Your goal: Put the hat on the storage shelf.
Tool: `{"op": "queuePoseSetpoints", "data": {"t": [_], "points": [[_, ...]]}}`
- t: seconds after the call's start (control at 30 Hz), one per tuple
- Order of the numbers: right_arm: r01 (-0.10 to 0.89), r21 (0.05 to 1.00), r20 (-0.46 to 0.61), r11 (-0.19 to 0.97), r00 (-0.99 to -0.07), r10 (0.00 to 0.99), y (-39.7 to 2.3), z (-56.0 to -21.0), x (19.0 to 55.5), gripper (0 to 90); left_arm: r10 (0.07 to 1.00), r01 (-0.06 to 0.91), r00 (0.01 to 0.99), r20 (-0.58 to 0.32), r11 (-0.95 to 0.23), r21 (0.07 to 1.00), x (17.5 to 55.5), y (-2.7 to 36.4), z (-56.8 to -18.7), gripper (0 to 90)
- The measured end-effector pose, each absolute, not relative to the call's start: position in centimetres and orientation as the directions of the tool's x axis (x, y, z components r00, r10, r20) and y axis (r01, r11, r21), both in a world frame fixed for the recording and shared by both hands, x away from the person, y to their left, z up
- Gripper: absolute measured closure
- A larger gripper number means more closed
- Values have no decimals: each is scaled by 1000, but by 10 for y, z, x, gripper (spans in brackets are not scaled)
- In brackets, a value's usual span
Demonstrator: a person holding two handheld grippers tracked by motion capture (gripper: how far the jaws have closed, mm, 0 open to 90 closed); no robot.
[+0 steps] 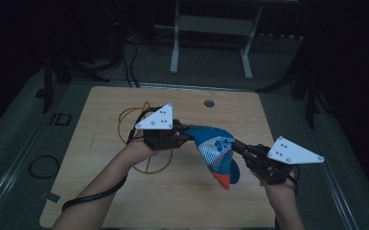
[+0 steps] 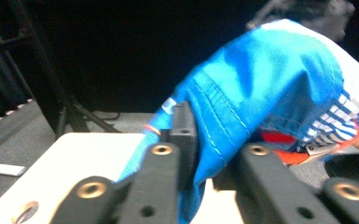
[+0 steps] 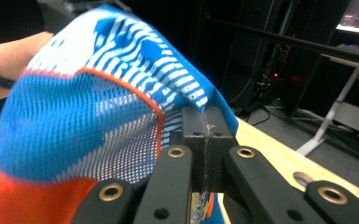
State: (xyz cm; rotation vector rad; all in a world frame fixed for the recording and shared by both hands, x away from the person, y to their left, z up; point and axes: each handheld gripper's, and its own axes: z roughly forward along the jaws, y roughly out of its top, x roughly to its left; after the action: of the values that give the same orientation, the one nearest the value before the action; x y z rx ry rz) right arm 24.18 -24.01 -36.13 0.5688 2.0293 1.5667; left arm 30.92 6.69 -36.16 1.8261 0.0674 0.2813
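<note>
A blue cap (image 1: 215,151) with white stripes, mesh panels and an orange brim hangs above the wooden table (image 1: 182,201), stretched between both grippers. My left gripper (image 1: 184,132) grips its left edge. In the left gripper view the blue cloth (image 2: 270,79) runs between the jaws of the left gripper (image 2: 214,149), which is shut on it. My right gripper (image 1: 237,145) pinches the cap's right side. In the right gripper view the right gripper (image 3: 205,135) has its pads pressed together on a thin fold of the cap (image 3: 74,107). The orange brim points down toward the table.
A yellow cable loop (image 1: 129,120) lies on the table under the left hand. A round hole (image 1: 209,103) sits near the table's far edge. A white stand (image 1: 211,28) is on the floor behind, and a black cable coil (image 1: 43,166) lies at the left.
</note>
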Motion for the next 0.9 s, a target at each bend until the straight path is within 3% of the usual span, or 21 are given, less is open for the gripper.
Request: {"op": "queuePoseSetpoints", "data": {"t": [0.13,0.27,0.73,0.9], "points": [[9,973,-141,232,-772,619,-241,-352,244,900,210,-105,962,176,-313,944,306,68,-362,595],[-4,973,-151,229,-764,628,-243,-343,245,900,234,-112,952,199,-338,935,303,73,-361,510],[-16,977,-150,211,-752,642,-240,-330,249,900,477,-26,861,175,-302,953,275,120,-362,388],[-25,975,-165,222,-750,640,-232,-324,255,900,573,39,806,149,-302,953,272,146,-371,247]]}}
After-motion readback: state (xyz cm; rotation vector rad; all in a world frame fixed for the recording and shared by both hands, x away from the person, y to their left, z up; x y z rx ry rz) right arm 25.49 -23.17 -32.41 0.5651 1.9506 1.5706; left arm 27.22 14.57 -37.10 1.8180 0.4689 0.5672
